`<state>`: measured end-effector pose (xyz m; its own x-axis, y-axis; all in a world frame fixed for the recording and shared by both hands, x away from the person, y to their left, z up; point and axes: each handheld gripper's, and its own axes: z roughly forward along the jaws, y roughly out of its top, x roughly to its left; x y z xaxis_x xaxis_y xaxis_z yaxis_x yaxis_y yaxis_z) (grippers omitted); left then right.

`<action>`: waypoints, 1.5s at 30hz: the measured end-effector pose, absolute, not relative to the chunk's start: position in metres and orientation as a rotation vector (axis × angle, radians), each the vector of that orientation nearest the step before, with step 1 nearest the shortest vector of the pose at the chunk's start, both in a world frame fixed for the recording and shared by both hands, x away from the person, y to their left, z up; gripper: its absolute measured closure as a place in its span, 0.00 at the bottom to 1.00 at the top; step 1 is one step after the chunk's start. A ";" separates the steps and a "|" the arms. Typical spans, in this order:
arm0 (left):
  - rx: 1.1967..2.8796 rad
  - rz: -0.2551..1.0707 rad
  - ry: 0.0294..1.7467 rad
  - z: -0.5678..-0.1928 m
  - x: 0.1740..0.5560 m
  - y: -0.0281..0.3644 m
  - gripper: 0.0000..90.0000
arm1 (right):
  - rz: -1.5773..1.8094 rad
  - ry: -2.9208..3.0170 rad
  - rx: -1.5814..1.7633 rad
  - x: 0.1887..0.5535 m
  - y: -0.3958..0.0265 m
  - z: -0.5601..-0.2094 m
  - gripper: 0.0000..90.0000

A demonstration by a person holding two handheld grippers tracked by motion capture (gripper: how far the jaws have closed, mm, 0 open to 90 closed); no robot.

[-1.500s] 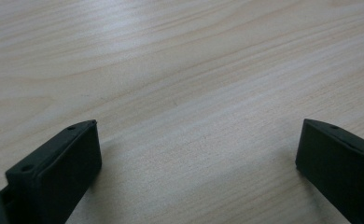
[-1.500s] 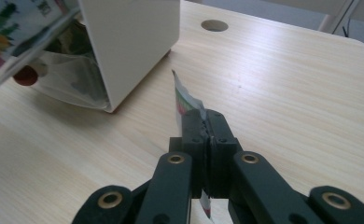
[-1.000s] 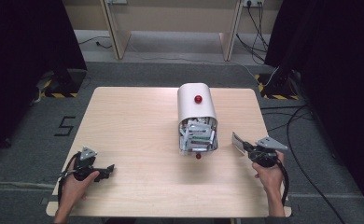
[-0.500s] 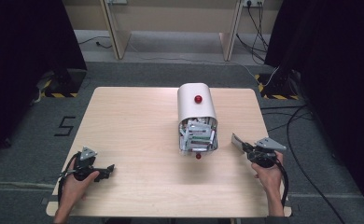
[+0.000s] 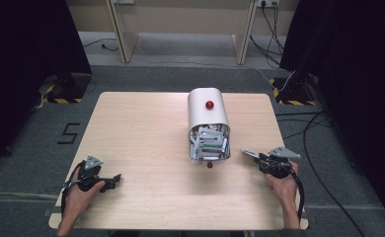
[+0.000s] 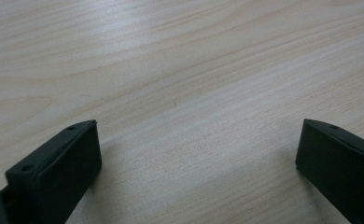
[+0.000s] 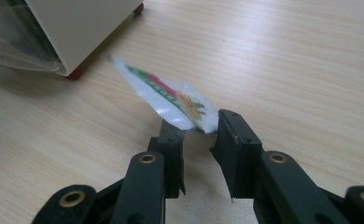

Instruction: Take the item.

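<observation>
Right gripper (image 7: 199, 133) jaws have just been opening around a sachet (image 7: 166, 95); release it flat, right of the bin (image 5: 208, 123). Left gripper (image 6: 196, 149) gapes empty.

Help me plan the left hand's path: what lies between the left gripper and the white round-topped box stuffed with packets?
Nothing but bare light wooden tabletop, as the high view shows, from the left gripper to the white round-topped box.
</observation>
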<state>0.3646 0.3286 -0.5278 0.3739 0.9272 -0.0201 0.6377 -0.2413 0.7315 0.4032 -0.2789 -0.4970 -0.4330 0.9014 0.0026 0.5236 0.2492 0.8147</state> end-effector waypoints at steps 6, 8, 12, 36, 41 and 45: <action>1.976 0.562 1.346 -0.528 0.365 0.329 0.00 | 1.044 2.069 1.305 0.404 -0.279 -0.500 0.77; 1.976 0.562 1.347 -0.528 0.365 0.329 0.00 | 1.029 2.081 1.309 0.405 -0.279 -0.502 0.76; 1.976 0.562 1.347 -0.528 0.365 0.329 0.00 | 1.020 2.085 1.318 0.405 -0.280 -0.504 0.75; 1.976 0.562 1.347 -0.528 0.365 0.329 0.00 | 1.088 2.041 1.409 0.393 -0.280 -0.496 0.50; 1.976 0.562 1.347 -0.528 0.365 0.329 0.00 | 1.087 2.038 1.408 0.387 -0.276 -0.492 0.41; 1.976 0.562 1.347 -0.528 0.365 0.329 0.00 | 1.097 2.032 1.409 0.384 -0.274 -0.490 0.38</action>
<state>0.3646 0.3286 -0.5278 0.3738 0.9273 -0.0201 0.6378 -0.2412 0.7315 0.3836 -0.2742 -0.4901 -0.3888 0.9174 0.0852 0.5747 0.1692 0.8007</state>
